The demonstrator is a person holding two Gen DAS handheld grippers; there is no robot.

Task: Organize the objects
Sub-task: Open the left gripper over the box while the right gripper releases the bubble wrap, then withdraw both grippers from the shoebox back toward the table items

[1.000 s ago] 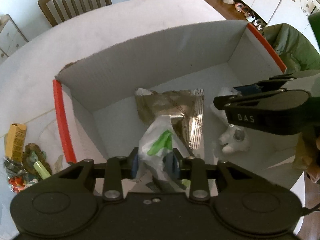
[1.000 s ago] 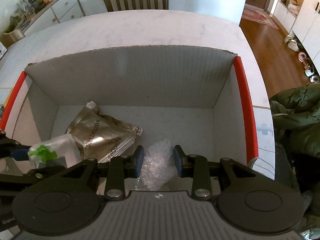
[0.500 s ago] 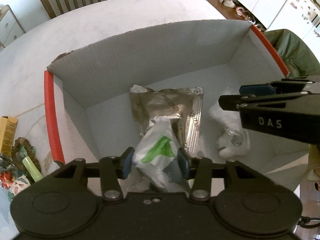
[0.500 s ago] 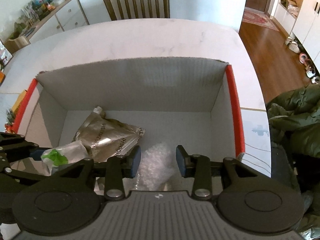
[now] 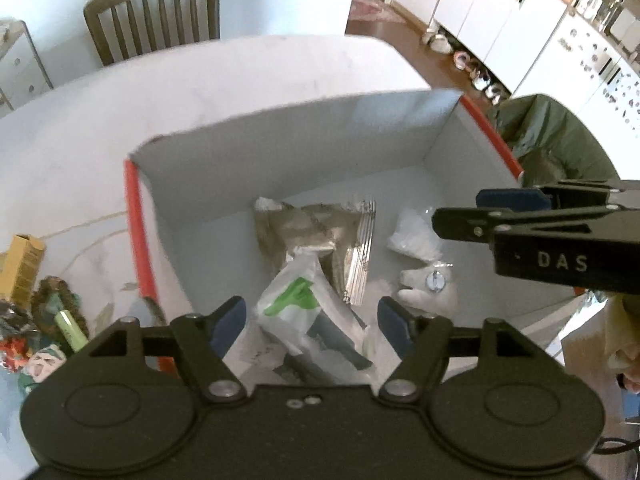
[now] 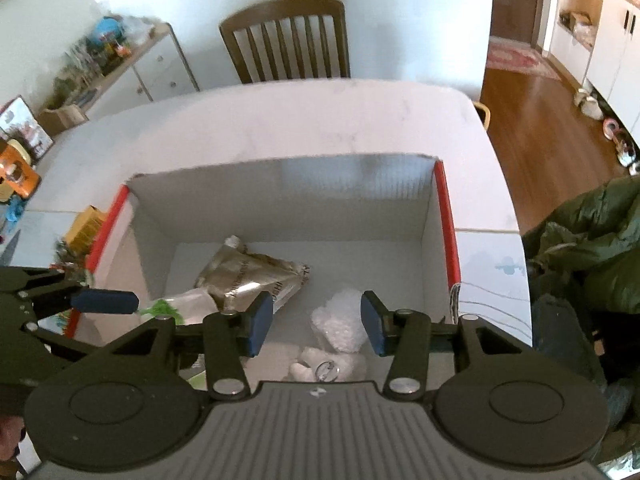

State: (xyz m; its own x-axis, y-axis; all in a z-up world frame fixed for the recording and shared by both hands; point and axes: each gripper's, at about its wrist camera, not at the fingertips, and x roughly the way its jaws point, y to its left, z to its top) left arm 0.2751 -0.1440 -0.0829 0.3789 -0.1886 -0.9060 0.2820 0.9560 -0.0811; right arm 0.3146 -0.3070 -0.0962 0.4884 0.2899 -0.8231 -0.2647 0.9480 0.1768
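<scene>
— Where did the green-and-white pouch (image 5: 298, 304) lie?
— Lay inside the red-edged cardboard box (image 5: 138, 240), at about 7 o'clock on its floor, overlapping the near end of the silver foil packet (image 5: 316, 236). Sat free between the pads, touched by neither.
— Left gripper (image 5: 310, 320)?
— Hovered above the near edge of the box, tilted down and forward, jaws spread wide. Held nothing.
— And the right gripper (image 6: 316, 320)?
— Likewise parted and empty, poised over the 5 o'clock corner, above the crinkled clear bag (image 6: 340, 320) and the white plush keychain (image 6: 324, 366).
— Handling?
— Probably light, soft, slick film throughout; likely to crumple or slide under a pinch. Best taken at a sealed edge or a bunched fold, not across the flat face. Foil packet looked stiffer along its crimped seam.
— Anything left on the bench (image 5: 240, 92)?
— Yellow carton (image 5: 20, 264) and a small pile of bits at 9 o'clock, outside the box wall.
</scene>
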